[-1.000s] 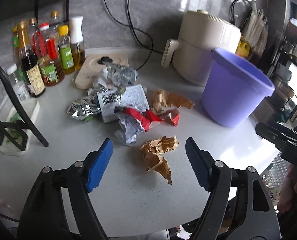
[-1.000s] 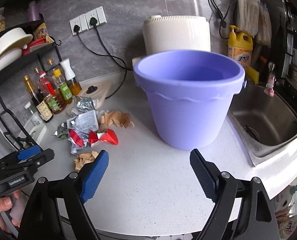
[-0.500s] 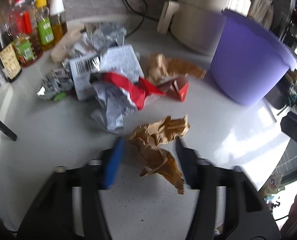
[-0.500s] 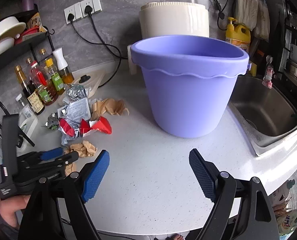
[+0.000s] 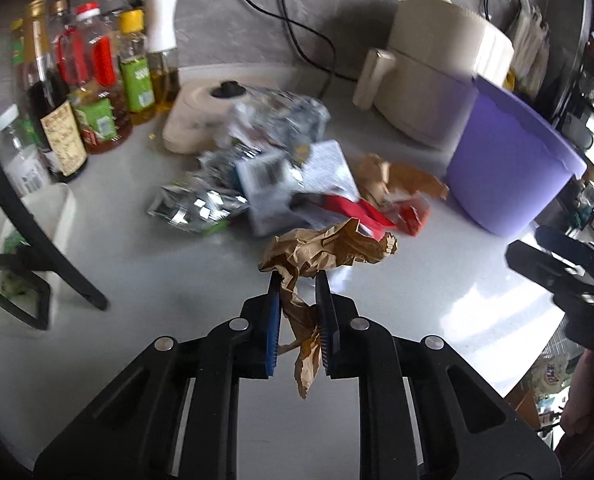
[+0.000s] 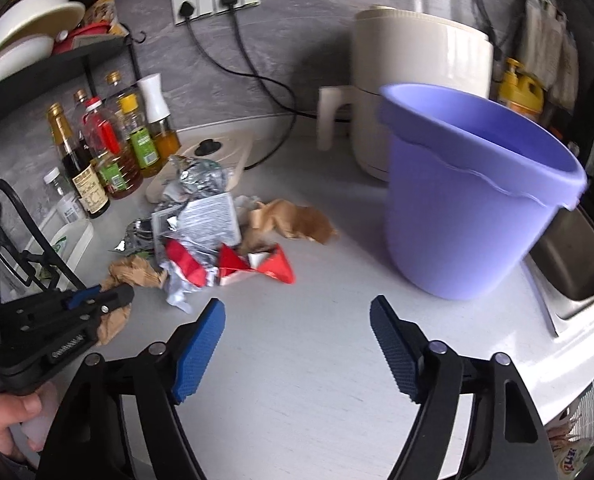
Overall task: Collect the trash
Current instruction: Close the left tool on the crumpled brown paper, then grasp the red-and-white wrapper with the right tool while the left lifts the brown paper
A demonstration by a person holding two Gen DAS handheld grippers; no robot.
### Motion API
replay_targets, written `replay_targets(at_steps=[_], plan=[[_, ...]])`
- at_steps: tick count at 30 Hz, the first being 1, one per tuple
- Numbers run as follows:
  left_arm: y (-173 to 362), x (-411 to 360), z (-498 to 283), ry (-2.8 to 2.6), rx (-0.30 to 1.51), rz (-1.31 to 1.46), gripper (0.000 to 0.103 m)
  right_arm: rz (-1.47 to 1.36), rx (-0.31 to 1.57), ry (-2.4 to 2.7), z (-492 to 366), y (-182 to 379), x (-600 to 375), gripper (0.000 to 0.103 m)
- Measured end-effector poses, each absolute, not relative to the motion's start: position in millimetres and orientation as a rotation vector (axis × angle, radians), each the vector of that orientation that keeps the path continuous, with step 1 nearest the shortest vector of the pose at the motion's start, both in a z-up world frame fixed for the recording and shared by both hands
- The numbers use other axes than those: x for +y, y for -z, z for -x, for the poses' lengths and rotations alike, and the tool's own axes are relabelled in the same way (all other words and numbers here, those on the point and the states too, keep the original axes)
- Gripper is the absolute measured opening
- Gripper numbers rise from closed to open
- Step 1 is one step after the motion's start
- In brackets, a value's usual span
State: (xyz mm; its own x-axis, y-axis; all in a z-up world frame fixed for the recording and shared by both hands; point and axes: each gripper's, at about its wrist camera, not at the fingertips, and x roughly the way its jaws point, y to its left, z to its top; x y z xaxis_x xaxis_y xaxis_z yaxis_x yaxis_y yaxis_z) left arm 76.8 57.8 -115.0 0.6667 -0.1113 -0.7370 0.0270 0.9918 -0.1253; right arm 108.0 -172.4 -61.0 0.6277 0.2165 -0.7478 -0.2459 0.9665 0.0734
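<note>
Brown paper wad gripped, ready for the bucket

The left gripper (image 5: 297,304) had its fingers closed on the crumpled brown paper (image 5: 329,250) above the surface; it should travel high over the purple bucket (image 5: 509,172) before release, while the right gripper (image 6: 297,344) stood open.

On the counter (image 6: 297,360) the trash pile (image 6: 205,216) lies in the middle, with the bucket (image 6: 469,200) to its right. Behind the bucket stands the cooker (image 6: 421,72), and the sink (image 6: 573,264) is at the far right. The bottles (image 6: 109,148) stand at the left of the pile, under the shelf (image 6: 57,56). A paper wad (image 5: 325,248) sits between the left gripper (image 5: 298,284) fingers, nearer than the pile. The right gripper (image 6: 297,320) is near, before the bucket.
</note>
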Motion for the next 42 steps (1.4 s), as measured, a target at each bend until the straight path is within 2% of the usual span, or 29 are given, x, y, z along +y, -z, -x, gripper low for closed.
replay_targets(at_steps=[8, 17, 19, 21, 22, 23, 27, 28, 42], plan=[[108.6, 81.9, -83.5, 0.032, 0.812, 0.115, 0.017, 0.064, 0.878, -0.301, -125.8, 67.8, -153.5, 0.066], [104.6, 80.8, -81.0, -0.143, 0.803, 0.182, 0.017, 0.13, 0.943, -0.416, -175.2, 98.2, -139.6, 0.064], [104.2, 78.2, -82.2, -0.169, 0.804, 0.185, 0.017, 0.132, 0.974, -0.435, -185.7, 109.6, -135.4, 0.061], [102.6, 75.8, -82.5, -0.187, 0.801, 0.185, 0.017, 0.134, 0.993, -0.458, -193.9, 118.8, -131.0, 0.054], [101.8, 74.6, -82.3, -0.195, 0.8, 0.183, 0.017, 0.135, 0.999, -0.464, -196.3, 122.0, -130.4, 0.036], [100.6, 73.5, -81.8, -0.203, 0.799, 0.183, 0.017, 0.131, 1.01, -0.469, -198.9, 124.8, -130.5, 0.029], [91.0, 67.7, -79.0, -0.211, 0.78, 0.181, 0.017, 0.096, 0.969, -0.518, -190.2, 107.0, -136.9, 0.019], [87.8, 66.5, -79.2, -0.208, 0.774, 0.182, 0.017, 0.096, 0.96, -0.529, -186.4, 101.3, -138.5, 0.005], [44.5, 32.9, -94.7, -0.101, 0.676, 0.156, 0.017, 0.048, 0.765, -0.52, -160.1, 13.9, -180.3, 0.005]])
